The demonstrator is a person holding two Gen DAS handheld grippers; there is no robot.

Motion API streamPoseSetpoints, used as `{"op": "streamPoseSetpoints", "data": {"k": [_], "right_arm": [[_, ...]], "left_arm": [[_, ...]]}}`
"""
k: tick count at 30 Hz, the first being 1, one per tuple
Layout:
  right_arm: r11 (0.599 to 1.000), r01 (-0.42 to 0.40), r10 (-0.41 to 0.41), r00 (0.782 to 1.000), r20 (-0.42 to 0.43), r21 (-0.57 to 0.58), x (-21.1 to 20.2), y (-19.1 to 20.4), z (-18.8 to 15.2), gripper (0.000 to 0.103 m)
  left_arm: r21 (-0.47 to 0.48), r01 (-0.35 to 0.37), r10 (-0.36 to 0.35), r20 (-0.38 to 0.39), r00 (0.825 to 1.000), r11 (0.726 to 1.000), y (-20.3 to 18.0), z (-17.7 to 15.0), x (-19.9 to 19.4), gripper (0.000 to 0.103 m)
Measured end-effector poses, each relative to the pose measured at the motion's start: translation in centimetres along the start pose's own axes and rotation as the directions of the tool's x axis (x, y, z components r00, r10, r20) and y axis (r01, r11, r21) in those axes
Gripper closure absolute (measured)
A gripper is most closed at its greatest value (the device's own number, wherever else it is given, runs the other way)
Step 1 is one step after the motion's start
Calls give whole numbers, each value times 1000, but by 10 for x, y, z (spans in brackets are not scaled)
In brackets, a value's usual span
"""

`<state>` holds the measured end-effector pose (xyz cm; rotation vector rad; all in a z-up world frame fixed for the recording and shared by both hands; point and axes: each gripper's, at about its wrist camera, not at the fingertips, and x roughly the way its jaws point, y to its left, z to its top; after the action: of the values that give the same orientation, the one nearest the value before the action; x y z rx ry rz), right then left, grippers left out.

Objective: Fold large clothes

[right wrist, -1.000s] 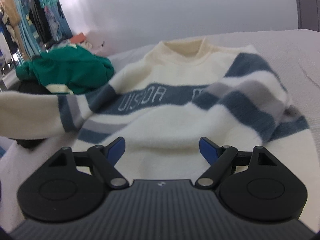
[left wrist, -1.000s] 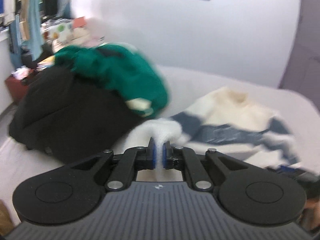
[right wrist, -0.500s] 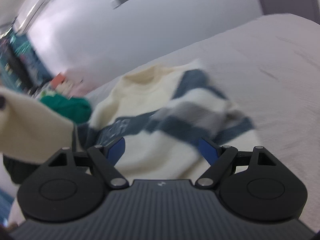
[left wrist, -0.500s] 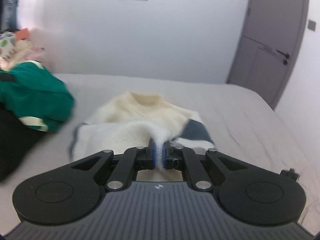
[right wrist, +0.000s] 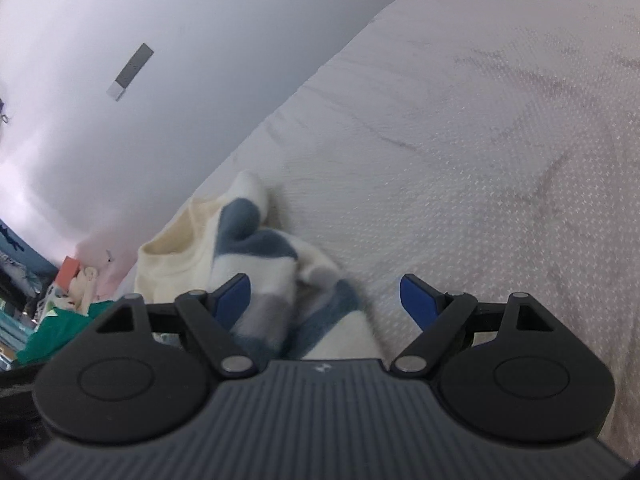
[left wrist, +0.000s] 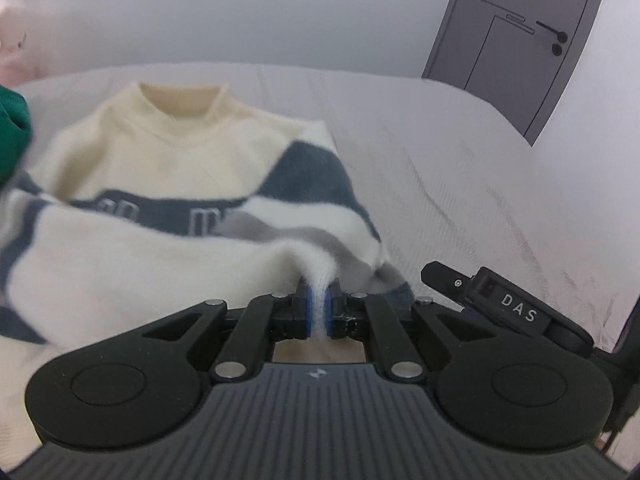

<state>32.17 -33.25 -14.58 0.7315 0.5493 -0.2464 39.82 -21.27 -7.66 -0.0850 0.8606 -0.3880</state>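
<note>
A cream sweater [left wrist: 160,168] with blue and grey stripes lies on the bed, collar away from me. My left gripper [left wrist: 318,307] is shut on a pinch of its white sleeve fabric, drawn across the sweater's front toward its right side. The sweater's striped right edge [right wrist: 276,276] shows in the right wrist view. My right gripper [right wrist: 326,300] is open and empty, tilted, hovering over that edge with fabric under its left finger. The right gripper's body [left wrist: 508,308] shows just right of my left gripper.
The pale bed sheet [left wrist: 460,160] stretches to the right. A green garment [left wrist: 12,140] sits at the sweater's left, also in the right wrist view [right wrist: 60,324]. A grey door [left wrist: 512,40] stands at the back right. Clutter [right wrist: 80,280] lies by the far wall.
My left gripper has carried the sleeve rightward across the sweater, away from the green and black clothes pile. My right gripper has swung right and tilted, now over the sweater's right edge.
</note>
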Motion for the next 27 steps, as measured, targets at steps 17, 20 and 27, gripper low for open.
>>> {"op": "streamPoseSetpoints", "data": {"k": [17, 20, 27], "right_arm": [[984, -115, 117, 993, 13, -133, -4, 23, -9, 19], [971, -173, 170, 985, -36, -166, -8, 35, -16, 19], [954, -93, 82, 995, -47, -284, -3, 57, -30, 19]], "left_arm": [[-59, 59, -48, 169, 984, 997, 71, -45, -68, 41], [-160, 37, -7, 183, 983, 986, 114, -63, -74, 41], [-381, 70, 9, 203, 979, 922, 204, -81, -52, 41]]}}
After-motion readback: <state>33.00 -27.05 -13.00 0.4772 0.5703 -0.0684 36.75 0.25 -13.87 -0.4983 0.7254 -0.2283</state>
